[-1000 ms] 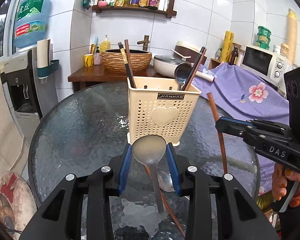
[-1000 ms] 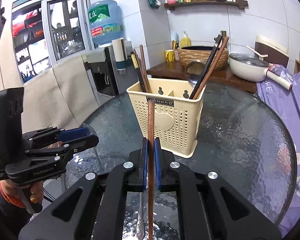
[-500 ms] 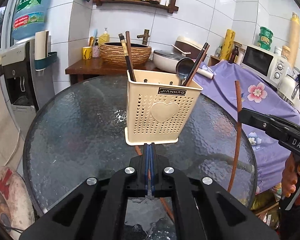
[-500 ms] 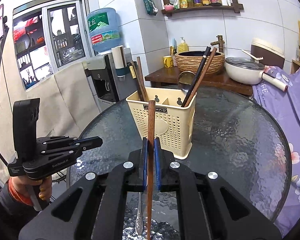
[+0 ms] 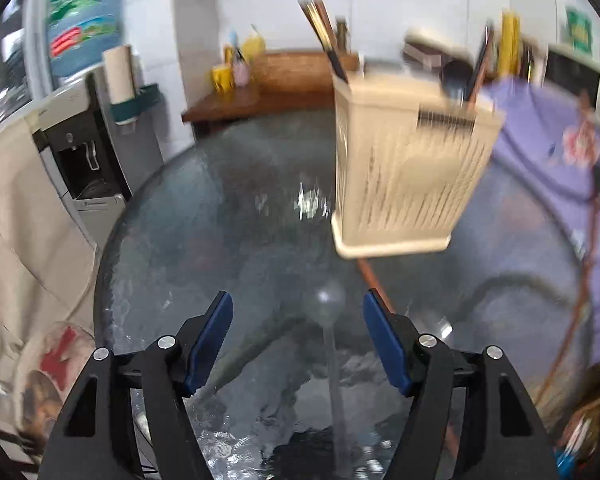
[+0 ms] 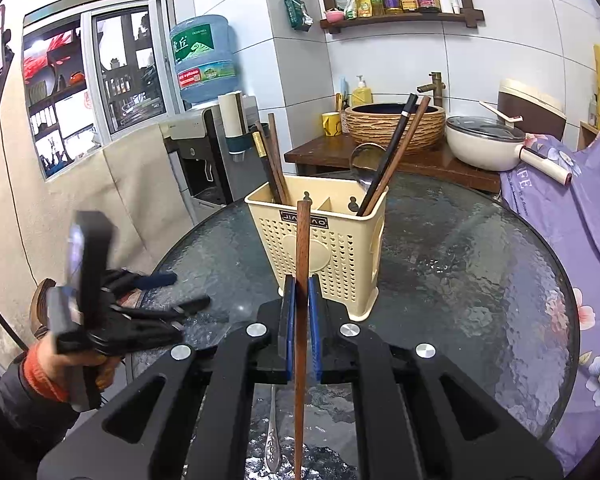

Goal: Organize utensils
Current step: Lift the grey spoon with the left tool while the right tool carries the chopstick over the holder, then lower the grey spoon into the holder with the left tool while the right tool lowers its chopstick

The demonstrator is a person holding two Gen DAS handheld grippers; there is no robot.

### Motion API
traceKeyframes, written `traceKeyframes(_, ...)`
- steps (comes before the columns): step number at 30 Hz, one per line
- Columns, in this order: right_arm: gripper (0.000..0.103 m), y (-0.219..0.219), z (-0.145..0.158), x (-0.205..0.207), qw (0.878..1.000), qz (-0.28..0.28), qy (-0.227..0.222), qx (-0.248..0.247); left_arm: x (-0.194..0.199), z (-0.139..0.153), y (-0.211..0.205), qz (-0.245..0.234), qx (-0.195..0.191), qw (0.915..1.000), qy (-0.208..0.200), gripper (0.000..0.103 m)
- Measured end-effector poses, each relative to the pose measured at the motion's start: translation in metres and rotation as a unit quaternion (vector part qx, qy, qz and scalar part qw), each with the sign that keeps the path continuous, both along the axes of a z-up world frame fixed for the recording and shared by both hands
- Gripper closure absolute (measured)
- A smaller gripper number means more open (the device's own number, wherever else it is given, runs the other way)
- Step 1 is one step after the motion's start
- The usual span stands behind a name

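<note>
A cream utensil caddy [image 6: 332,248] stands on the round glass table [image 6: 480,280] and holds several chopsticks and a metal ladle; it also shows blurred in the left wrist view [image 5: 408,184]. My right gripper [image 6: 300,312] is shut on a brown wooden chopstick [image 6: 302,264], held upright in front of the caddy. My left gripper [image 5: 298,332] is open and empty; a metal spoon [image 5: 330,320] lies on the glass between its fingers. A second brown chopstick [image 5: 374,284] lies on the table by the caddy. The left gripper also shows at the left of the right wrist view [image 6: 180,292].
A water dispenser [image 6: 212,132] stands left of the table. A wooden side table [image 6: 400,156] behind carries a woven basket and a white pot. A purple flowered cloth [image 6: 572,208] covers furniture at the right. The spoon handle [image 6: 272,432] lies under my right gripper.
My left gripper has opened from shut and swung left, with the view blurred by motion. The spoon lies free on the glass. My right gripper still holds the chopstick.
</note>
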State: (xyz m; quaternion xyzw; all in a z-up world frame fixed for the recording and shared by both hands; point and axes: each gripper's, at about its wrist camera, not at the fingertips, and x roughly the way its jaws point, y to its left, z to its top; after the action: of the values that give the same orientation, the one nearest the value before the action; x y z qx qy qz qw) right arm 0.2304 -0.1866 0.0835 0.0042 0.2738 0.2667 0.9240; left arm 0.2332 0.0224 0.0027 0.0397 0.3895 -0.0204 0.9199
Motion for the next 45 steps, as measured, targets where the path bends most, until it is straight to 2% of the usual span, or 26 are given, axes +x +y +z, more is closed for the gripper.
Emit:
traceKeyframes(5, 0.096, 0.001, 0.001, 0.0, 1.0, -0.002, -0.002, 0.003, 0.02, -0.035, -0.015, -0.001, 0.039, 0.9984, 0.041, 0.039)
traceKeyframes(10, 0.096, 0.0, 0.001, -0.001, 1.0, -0.004, -0.002, 0.005, 0.034, -0.049, -0.025, 0.003, 0.056, 0.9969, 0.056, 0.044)
traceKeyframes(14, 0.096, -0.001, 0.001, -0.001, 1.0, -0.004, -0.003, 0.006, 0.04, -0.05, -0.027, 0.005, 0.05, 0.9972, 0.056, 0.055)
traceKeyframes(16, 0.096, -0.002, 0.002, -0.002, 1.0, -0.004, -0.004, 0.007, 0.044, -0.05, -0.026, 0.007, 0.038, 0.9975, 0.059, 0.067)
traceKeyframes(20, 0.096, -0.002, 0.004, -0.003, 1.0, -0.003, -0.004, 0.008, 0.048, -0.05, -0.026, 0.006, 0.032, 0.9977, 0.06, 0.068)
traceKeyframes(22, 0.096, -0.002, 0.006, -0.004, 1.0, -0.003, -0.006, 0.009, 0.046, -0.048, -0.024, 0.004, 0.013, 0.9982, 0.059, 0.068)
traceKeyframes(25, 0.096, -0.003, 0.01, -0.005, 1.0, -0.003, -0.009, 0.012, 0.04, -0.034, -0.018, 0.003, -0.007, 0.9992, 0.039, 0.068)
traceKeyframes(28, 0.096, -0.004, 0.014, -0.007, 1.0, -0.002, -0.016, 0.015, 0.025, -0.009, -0.014, -0.01, -0.039, 0.9992, 0.004, 0.068)
traceKeyframes(35, 0.096, -0.008, 0.028, -0.015, 0.999, 0.002, -0.038, 0.023, -0.02, 0.045, -0.011, -0.045, -0.08, 0.9922, -0.084, 0.068)
traceKeyframes(45, 0.096, -0.003, 0.047, -0.019, 0.998, 0.008, -0.054, 0.021, -0.032, 0.073, -0.019, -0.068, -0.096, 0.9864, -0.115, 0.068)
